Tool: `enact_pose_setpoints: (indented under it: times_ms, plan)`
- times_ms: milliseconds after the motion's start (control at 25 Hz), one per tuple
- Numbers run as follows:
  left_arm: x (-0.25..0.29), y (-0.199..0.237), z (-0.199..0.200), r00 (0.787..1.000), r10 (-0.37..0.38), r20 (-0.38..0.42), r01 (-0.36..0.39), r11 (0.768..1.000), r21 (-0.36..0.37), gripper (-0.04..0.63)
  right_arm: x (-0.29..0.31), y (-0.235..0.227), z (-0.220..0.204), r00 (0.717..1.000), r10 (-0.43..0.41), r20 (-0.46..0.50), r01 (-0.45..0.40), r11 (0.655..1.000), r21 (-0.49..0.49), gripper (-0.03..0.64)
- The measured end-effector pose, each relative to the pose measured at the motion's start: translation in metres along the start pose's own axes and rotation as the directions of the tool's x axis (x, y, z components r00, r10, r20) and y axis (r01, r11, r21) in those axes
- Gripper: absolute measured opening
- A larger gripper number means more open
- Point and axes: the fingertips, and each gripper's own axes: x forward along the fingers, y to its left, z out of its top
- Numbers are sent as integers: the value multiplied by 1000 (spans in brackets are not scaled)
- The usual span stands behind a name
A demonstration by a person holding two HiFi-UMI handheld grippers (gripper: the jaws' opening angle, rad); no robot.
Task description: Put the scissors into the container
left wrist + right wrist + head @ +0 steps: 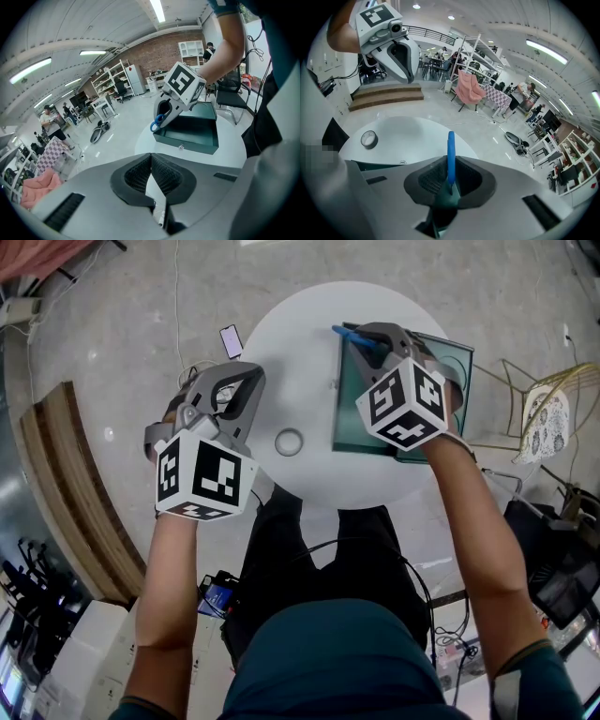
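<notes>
Now, your right gripper (pixel 450 178) has its jaws clamped on the blue-handled scissors (pixel 451 145), which are held over the edge of the dark green container (pixel 457 360) on the round white surface (pixel 300 343). Your left gripper (pixel 151 159) hovers apart from it, jaws together and empty, near a tape roll (pixel 289 442).

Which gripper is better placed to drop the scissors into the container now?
Right. The right gripper is shut on the blue-handled scissors and hangs over the green container; the left gripper is shut on nothing, off beside it.
</notes>
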Motion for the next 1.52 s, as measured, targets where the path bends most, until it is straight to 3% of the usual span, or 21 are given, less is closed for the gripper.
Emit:
enact_pose_setpoints:
  times_ms: [1520]
  plan:
    - [5, -2, -16, 1000, -2, -3, 2, 1000, -26, 18, 25, -6, 1, 1000, -18, -16, 18, 1000, 1, 69]
